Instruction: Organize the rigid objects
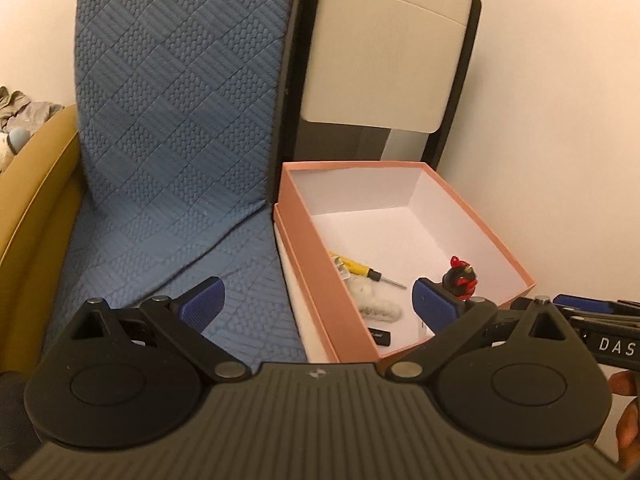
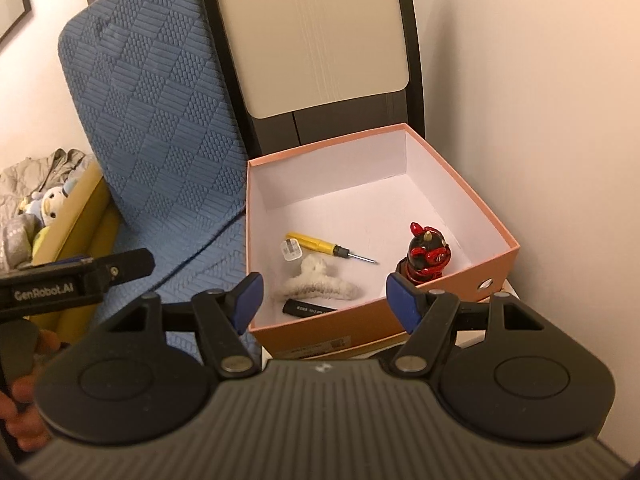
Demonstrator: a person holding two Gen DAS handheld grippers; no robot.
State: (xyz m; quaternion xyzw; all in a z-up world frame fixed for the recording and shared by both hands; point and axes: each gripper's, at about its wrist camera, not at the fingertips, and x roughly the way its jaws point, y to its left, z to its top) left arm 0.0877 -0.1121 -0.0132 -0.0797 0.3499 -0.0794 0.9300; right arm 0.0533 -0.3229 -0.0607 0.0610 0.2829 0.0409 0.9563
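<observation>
Open pink box [image 2: 460, 276] with white lining, set to the right of a blue quilted cushion [image 2: 160, 140] and in front of a beige-and-black panel [image 2: 320, 40], close to the right-hand wall. Inside the box, on its floor: yellow-handled screwdriver [image 2: 320, 247] toward the middle, small clear plastic piece [image 2: 289, 249] touching its handle end, fluffy white hair claw [image 2: 318, 284] just nearer, black tube [image 2: 310, 307] against the near wall, red-and-black figurine [image 2: 426, 254] standing upright at the near right. Left tongs [image 1: 320, 300] wide open, empty, one blue pad over the cushion, the other over the box's near corner beside the figurine. Right tongs [image 2: 326, 300] likewise spread well apart, gripping nothing, hovering at the near edge of the box. Plush toys [image 2: 48, 208] and crumpled cloth [image 2: 36, 176] far left, on a yellow seat [image 2: 80, 216].
</observation>
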